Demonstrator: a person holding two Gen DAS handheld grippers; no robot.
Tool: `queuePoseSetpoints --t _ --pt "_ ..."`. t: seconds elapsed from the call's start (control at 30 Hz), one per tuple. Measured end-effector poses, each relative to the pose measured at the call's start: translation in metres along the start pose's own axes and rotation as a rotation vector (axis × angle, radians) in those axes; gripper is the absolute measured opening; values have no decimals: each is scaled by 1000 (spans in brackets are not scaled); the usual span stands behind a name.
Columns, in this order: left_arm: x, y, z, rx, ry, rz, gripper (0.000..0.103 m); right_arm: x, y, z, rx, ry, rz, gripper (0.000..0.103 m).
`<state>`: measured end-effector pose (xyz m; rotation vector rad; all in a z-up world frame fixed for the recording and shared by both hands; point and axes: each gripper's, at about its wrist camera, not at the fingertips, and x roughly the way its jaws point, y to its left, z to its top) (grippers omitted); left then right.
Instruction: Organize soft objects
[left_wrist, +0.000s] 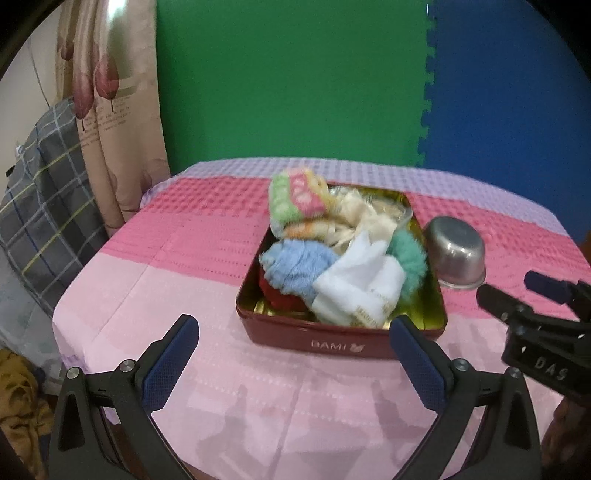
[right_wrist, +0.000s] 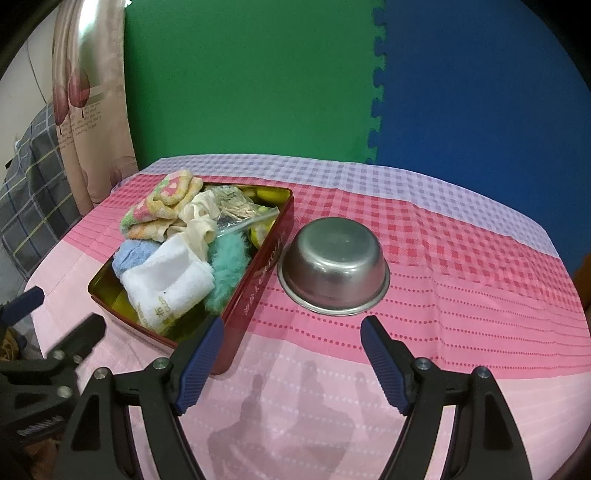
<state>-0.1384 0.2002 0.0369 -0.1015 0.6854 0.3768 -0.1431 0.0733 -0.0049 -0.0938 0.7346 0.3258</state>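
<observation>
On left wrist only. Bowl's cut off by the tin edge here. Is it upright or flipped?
Observer: Flipped. The steel bowl sits rim down on the cloth, beside the red tin, not in it.
Operator: Right gripper, I only see its side. Open?
Observer: Open. The right gripper has nothing between its pads, and it points at the gap between tin and bowl.
Operator: Anything behind the cream cloth in the tin?
Observer: A clear plastic bag of small light sticks, lying behind the cream cloth.
</observation>
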Motion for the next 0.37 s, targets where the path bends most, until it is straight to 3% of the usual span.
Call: queuePoseSetpoints --t 0.37 --pt "-9 -5 4 31 -23 10 102 1 -1 -1 5 0 2 78"
